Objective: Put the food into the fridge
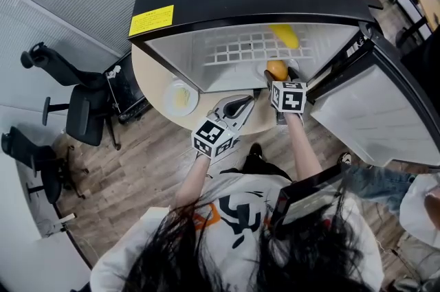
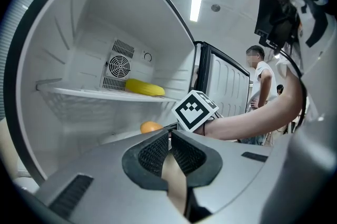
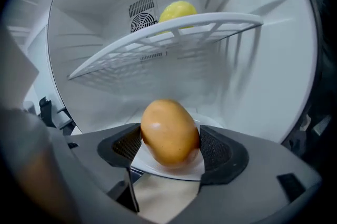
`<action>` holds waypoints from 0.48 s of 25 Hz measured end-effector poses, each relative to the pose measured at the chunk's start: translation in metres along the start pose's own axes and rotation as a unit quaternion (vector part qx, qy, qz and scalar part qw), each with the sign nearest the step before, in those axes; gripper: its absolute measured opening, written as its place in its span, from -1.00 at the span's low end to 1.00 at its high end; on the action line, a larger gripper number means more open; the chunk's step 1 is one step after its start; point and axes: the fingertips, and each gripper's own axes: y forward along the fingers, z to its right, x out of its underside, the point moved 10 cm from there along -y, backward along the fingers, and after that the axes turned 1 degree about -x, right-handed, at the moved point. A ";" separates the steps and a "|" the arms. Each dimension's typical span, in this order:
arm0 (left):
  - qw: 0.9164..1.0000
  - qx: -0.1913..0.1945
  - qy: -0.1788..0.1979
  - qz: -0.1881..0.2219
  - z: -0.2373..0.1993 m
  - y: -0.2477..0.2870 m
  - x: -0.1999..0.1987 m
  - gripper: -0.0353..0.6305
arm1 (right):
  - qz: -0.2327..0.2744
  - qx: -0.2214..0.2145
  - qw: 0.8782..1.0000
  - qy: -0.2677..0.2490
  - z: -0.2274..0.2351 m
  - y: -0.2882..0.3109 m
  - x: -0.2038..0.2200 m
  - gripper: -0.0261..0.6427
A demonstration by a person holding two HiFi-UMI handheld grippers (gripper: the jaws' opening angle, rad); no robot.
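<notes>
jaws of right gripper (image 3: 169, 148) clamp upright orange fruit (image 3: 168, 128), lower centre, directly above white plate (image 3: 174, 171) inside fridge (image 3: 274, 59); left gripper (image 2: 169, 150) closed, empty, outside.

Left gripper (image 2: 169, 136), foreground: jaws closed together, nothing between them. Beyond it, an open fridge (image 2: 79, 33). A yellow fruit (image 2: 144, 87) lies on the white shelf (image 2: 79, 92); an orange fruit (image 2: 151, 126) sits below on the floor. A marker cube (image 2: 195, 110) and forearm (image 2: 247, 120) reach in from the right. A person (image 2: 259, 78) stands beyond the door (image 2: 226, 86).
</notes>
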 end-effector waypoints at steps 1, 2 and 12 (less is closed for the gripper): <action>1.000 0.000 0.000 0.000 -0.001 0.000 0.000 -0.85 | -0.002 0.005 1.000 -0.010 0.001 0.003 -0.001 0.10; 1.000 -0.001 0.000 -0.001 -0.001 0.000 0.000 -0.86 | -0.005 0.009 1.000 -0.021 0.001 0.005 -0.002 0.10; 1.000 0.001 -0.002 -0.015 0.004 -0.007 0.007 -0.85 | -0.027 0.030 0.993 -0.111 0.006 0.021 -0.007 0.10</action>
